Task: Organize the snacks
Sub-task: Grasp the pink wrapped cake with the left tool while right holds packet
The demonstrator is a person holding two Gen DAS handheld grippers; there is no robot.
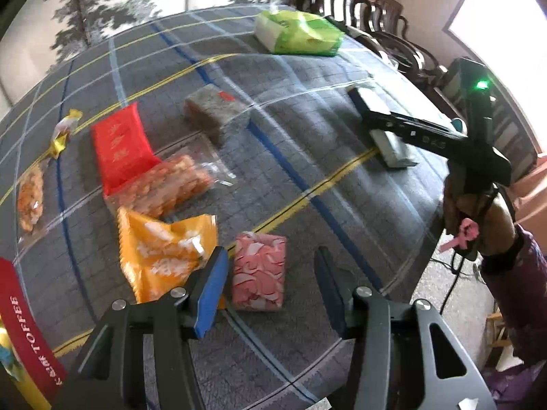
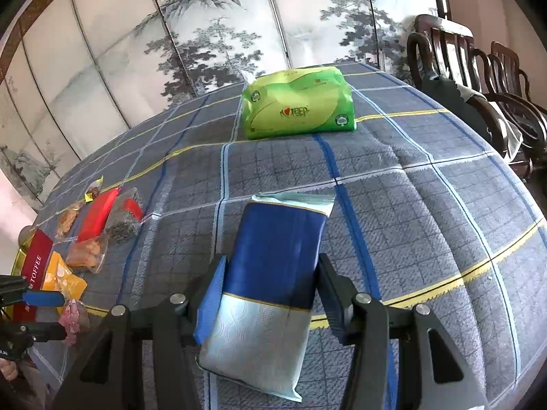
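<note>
**Carry the blue pack to the snack group**

The plaid table [image 2: 393, 205] holds a green tissue pack [image 2: 297, 102] at the far side and snacks clustered left. The right gripper [image 2: 270, 294] is clamped on the blue pack [image 2: 277, 249]; I'd keep it level and set it down beside the red pack [image 1: 119, 147]. The left gripper [image 1: 270, 283] hangs wide open and empty over the pink pack [image 1: 258, 270], its blue pad touching the orange pack [image 1: 164, 249].

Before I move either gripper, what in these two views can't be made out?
- Toffee box: cut off by the left wrist view's edge; its contents are hidden.
- Blue packet: lower end hidden behind the right gripper; label unreadable.
- Clear grey packet: contents blurred in the left view.
- Yellow wrapper: too small to identify in either view.
</note>
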